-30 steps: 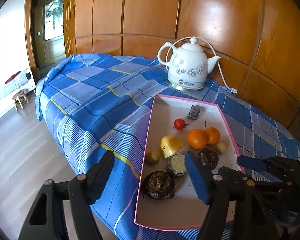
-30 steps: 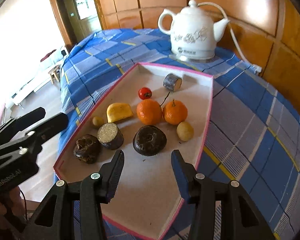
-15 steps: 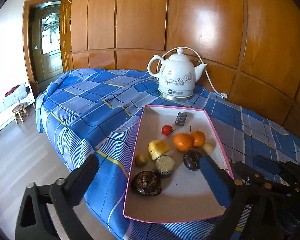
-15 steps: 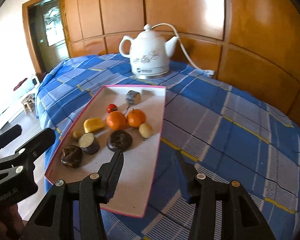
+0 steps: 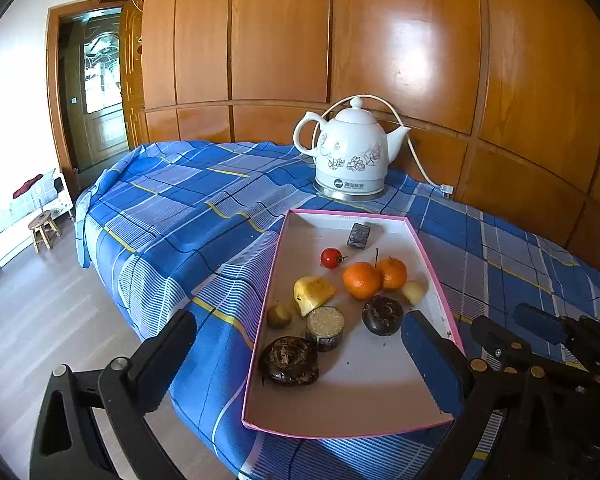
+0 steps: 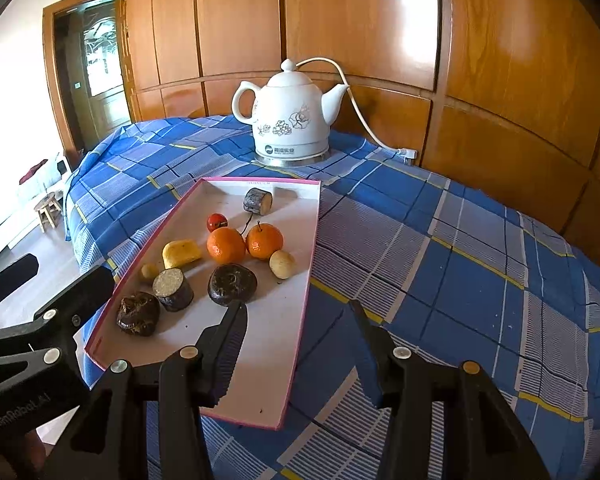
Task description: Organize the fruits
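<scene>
A pink-rimmed white tray (image 5: 360,396) (image 6: 260,344) lies on the blue plaid cloth. In it are two oranges (image 5: 361,280) (image 6: 226,245), a red tomato (image 5: 331,258), a yellow piece (image 5: 313,290), two small pale fruits (image 5: 414,292), two dark wrinkled round fruits (image 5: 289,361) (image 6: 232,284) and two cut dark cylinders (image 5: 325,322). My left gripper (image 5: 298,322) hangs above the tray's near left corner, open very wide and empty. My right gripper (image 6: 298,308) hovers over the tray's near right rim, open and empty. Each gripper shows at the edge of the other's view.
A white flowered kettle (image 5: 350,152) (image 6: 292,120) with a cable stands on the cloth behind the tray. A wooden panel wall (image 5: 400,40) rises just beyond. The cloth drops off at the left to the floor, where a small stool (image 5: 44,228) stands.
Both grippers have drawn back from the tray, so the fruits look smaller and farther. The left jaws have spread wider. The right view has swung toward the tray's right rim.
</scene>
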`<action>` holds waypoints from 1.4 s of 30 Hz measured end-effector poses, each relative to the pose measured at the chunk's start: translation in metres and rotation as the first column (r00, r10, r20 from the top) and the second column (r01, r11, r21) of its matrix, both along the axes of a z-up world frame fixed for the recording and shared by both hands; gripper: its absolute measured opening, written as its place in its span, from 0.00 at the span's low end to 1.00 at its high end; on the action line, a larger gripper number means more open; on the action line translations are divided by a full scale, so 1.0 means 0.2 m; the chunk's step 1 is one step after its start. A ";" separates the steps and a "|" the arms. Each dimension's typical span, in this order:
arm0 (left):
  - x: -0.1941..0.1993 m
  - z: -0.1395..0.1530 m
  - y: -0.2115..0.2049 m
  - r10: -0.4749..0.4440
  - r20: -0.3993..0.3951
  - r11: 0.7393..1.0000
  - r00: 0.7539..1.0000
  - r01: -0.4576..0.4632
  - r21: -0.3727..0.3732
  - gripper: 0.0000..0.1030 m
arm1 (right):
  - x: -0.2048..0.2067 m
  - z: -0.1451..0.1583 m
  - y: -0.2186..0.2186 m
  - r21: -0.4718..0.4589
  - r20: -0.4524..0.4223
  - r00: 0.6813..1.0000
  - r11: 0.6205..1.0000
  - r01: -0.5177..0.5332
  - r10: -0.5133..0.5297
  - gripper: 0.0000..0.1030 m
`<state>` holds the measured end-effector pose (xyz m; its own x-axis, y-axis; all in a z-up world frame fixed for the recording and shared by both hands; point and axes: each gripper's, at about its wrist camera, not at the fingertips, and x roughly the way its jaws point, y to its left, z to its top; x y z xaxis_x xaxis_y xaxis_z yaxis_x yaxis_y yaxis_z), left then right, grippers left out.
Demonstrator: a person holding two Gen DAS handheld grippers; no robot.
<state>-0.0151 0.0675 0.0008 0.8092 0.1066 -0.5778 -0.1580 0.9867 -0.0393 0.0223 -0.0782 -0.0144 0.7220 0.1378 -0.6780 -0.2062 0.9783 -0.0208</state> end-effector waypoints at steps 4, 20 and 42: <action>0.00 0.00 0.00 0.003 -0.001 1.000 1.000 -0.003 0.001 1.00 | 0.00 0.00 -0.01 -0.001 -0.003 1.000 1.000 0.007 -0.007 0.49; 0.00 -0.01 0.02 0.006 0.003 1.000 1.000 -0.006 -0.001 1.00 | -0.01 -0.01 0.01 -0.013 0.002 1.000 1.000 0.013 -0.013 0.49; -0.02 0.00 0.04 0.024 0.009 1.000 1.000 -0.024 0.003 1.00 | -0.02 -0.01 0.03 -0.021 0.005 1.000 1.000 0.001 -0.001 0.49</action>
